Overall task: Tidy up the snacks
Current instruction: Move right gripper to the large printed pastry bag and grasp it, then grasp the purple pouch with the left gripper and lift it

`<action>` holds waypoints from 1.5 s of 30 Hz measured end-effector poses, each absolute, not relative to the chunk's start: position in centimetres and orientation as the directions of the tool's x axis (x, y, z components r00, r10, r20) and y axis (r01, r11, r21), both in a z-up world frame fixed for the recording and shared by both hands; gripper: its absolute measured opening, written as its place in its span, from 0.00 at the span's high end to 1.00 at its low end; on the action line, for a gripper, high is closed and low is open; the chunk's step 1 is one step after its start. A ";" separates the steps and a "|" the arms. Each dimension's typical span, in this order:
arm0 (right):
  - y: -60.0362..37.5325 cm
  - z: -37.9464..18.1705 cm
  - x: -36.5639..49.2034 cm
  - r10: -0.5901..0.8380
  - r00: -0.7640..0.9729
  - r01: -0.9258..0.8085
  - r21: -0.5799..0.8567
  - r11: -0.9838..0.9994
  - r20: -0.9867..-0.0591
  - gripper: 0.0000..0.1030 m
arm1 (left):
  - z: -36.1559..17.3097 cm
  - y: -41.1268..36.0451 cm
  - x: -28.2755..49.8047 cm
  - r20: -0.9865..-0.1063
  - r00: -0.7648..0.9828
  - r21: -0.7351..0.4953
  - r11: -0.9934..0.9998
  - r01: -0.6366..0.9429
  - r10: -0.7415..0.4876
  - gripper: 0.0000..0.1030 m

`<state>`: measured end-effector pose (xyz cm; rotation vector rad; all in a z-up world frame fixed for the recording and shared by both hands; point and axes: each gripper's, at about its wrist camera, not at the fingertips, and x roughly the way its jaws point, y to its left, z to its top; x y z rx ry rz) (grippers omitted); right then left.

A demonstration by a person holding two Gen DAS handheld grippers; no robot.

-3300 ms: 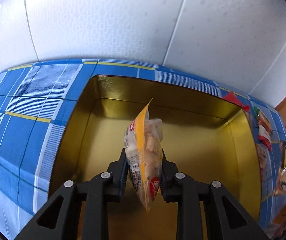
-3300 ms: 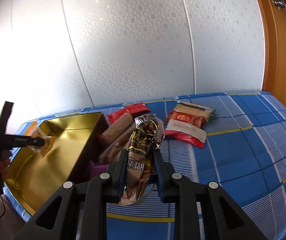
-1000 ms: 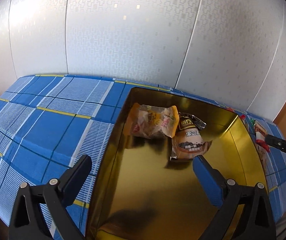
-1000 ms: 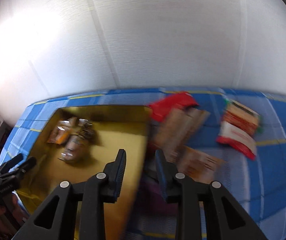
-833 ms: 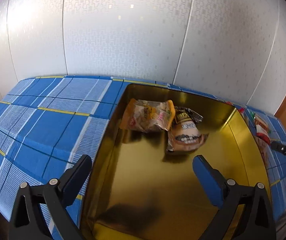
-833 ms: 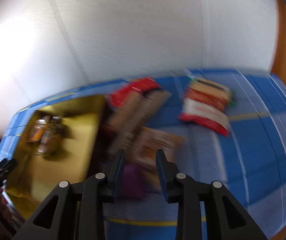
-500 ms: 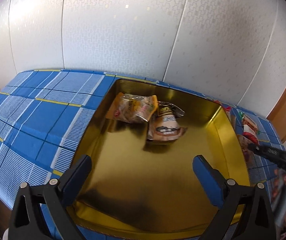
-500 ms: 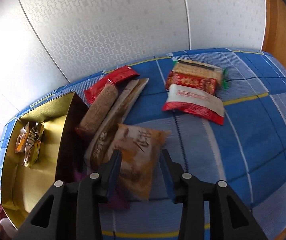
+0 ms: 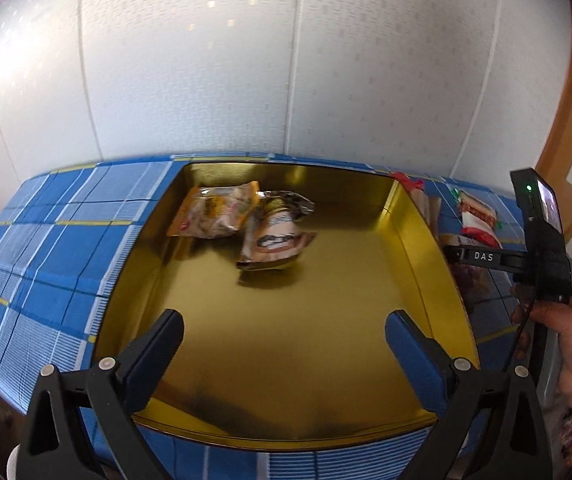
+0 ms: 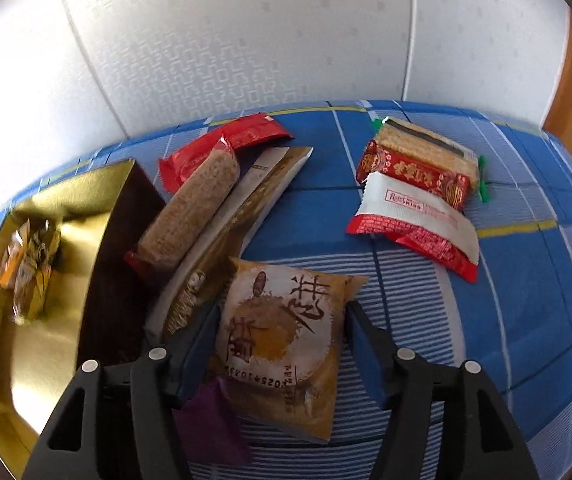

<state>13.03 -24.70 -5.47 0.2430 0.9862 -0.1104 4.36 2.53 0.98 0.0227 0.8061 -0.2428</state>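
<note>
1. My left gripper (image 9: 284,338) hangs over the gold tin (image 9: 413,216) with its jaws spread wide and nothing between them; most of the smooth, mirror-bright floor is bare, bounded by upright walls.
2. Two crinkled packets lie at the far wall of the tin: an orange-edged clear bag (image 9: 216,216) on the left and, touching it, a silver-brown pouch (image 9: 276,238).
3. The tin sits on a blue plaid cloth (image 9: 46,240), against a white embossed wall (image 9: 206,80).
4. Just beside the tin's dark outer wall, a long grainy bar in clear wrap (image 10: 192,210) overlaps a red wrapper (image 10: 246,136) and a long brown-and-white sleeve (image 10: 246,200).
5. My right gripper (image 10: 282,344) has just been opening; its released jaws straddle a flat tan round-cake packet (image 10: 282,340), the pads just beside its edges. A purple wrapper (image 10: 206,420) shows underneath.
6. Well apart on the right, a red-and-white sachet (image 10: 417,224) overlaps a cracker pack with a red band (image 10: 421,160); open cloth lies around them.
</note>
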 end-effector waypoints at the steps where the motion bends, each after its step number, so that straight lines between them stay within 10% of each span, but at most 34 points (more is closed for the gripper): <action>1: -24.8 -5.5 12.8 0.015 0.550 0.188 0.142 0.972 -0.835 0.39 | 1.0 2.1 4.2 -0.717 0.664 -0.070 0.969 0.235 -0.213 0.01; 25: -35.9 -6.4 4.1 -0.036 0.609 0.345 0.224 0.911 -0.792 0.43 | 3.2 -17.2 3.3 -0.731 0.595 0.106 0.806 0.582 -0.333 0.03; 45: -38.4 -6.3 2.3 0.070 0.645 0.358 0.383 0.852 -0.761 0.46 | -4.9 -23.5 8.3 -0.911 0.407 0.325 0.496 0.805 -0.065 0.54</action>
